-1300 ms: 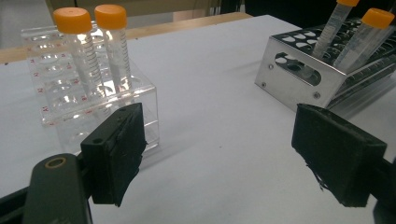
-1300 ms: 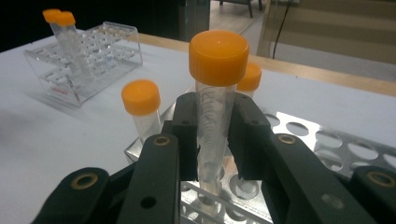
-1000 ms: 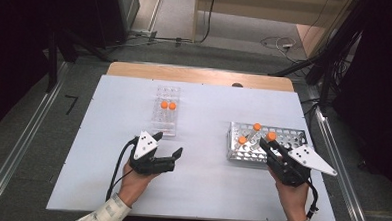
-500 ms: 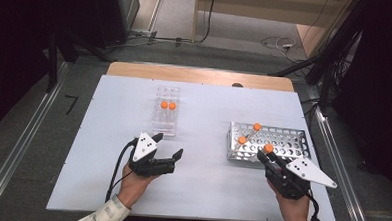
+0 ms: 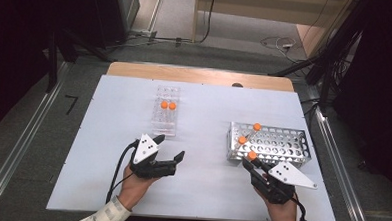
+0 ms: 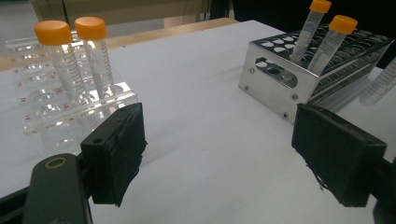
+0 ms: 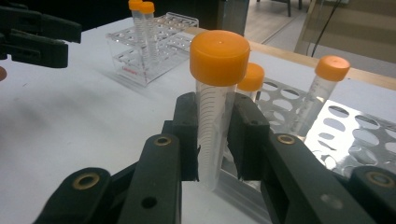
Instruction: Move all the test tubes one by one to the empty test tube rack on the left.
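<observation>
Right gripper (image 7: 212,140) pinching orange-capped tube (image 7: 215,98) upright, just off metal rack (image 5: 270,143) front-left corner. Transfer step under way, by appearance; next: carry across worktop (image 5: 200,191) to clear rack (image 5: 165,114). Left gripper (image 5: 168,149) spread, idle near front edge.

Tube (image 7: 212,135): clear plastic, smooth, printed scale lines; orange cap, matt plastic.
Right claw (image 7: 215,140): black matt plastic arms with brass-look rivets; pads dull and rubbery.
Left claw (image 6: 233,154): black matt; pads (image 6: 116,149) rough, frayed at the edges.
Metal rack (image 5: 270,144): bright sheet metal, punched with holes, shiny, with screw heads.
Clear rack (image 5: 165,111): see-through plastic, glossy, with red markings.
Desk (image 5: 209,116): white top, smooth and matt; pale wood edge at the far side.
Plate (image 5: 291,175): grey, flat, matt.
</observation>
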`<state>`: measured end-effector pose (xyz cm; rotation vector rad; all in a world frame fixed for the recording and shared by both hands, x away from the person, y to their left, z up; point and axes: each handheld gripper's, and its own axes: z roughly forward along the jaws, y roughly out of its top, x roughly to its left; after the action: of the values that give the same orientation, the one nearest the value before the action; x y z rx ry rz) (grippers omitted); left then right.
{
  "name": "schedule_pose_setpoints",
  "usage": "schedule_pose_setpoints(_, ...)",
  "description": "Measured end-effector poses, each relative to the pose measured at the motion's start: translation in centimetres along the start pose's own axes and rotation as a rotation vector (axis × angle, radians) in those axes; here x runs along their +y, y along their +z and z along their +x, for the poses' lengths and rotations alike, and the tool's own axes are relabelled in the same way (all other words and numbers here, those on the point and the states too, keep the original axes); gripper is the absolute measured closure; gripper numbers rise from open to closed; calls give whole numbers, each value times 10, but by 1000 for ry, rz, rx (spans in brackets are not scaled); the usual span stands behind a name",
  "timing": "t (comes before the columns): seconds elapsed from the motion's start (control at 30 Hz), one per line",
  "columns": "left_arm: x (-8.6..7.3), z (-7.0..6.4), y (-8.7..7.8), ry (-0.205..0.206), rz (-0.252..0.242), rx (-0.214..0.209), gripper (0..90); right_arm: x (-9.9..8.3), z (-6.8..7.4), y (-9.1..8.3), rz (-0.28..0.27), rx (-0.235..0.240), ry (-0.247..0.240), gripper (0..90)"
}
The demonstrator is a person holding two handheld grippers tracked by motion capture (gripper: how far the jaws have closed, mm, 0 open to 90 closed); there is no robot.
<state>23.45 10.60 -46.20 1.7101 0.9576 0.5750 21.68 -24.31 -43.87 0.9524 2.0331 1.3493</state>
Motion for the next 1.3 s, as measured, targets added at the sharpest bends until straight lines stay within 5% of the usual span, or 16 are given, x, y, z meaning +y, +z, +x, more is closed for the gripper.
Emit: schedule_pose_setpoints(1.3,8,-26,-7,22,-38,-103,203,6,42,41,35,135,-57,718)
